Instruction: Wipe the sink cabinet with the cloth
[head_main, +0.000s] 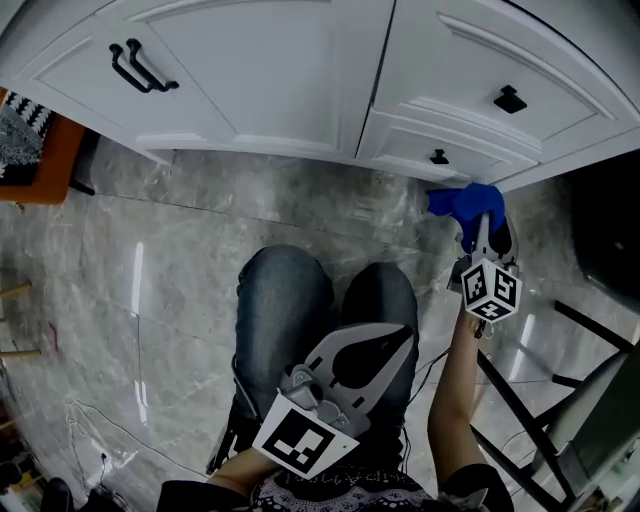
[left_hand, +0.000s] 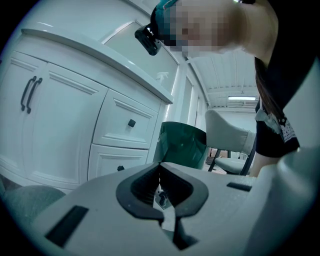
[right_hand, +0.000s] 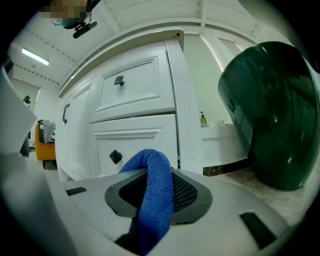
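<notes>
Firmly, right gripper (head_main: 483, 232) jaws clamp the blue cloth (right_hand: 150, 190) (near the cabinet (head_main: 300, 80)); left gripper (left_hand: 160, 170) jaws closed, empty.

We see bright, even light. The shiny floor (head_main: 137, 275) left of our left gripper (head_main: 397, 340) shows a white glare streak. Both gripper views bend and turn dark at their edges.

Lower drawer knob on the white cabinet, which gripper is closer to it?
Right. The right gripper, holding the blue cloth, is just below and right of the lower drawer knob. The left gripper is over the person's knees, well away.
</notes>
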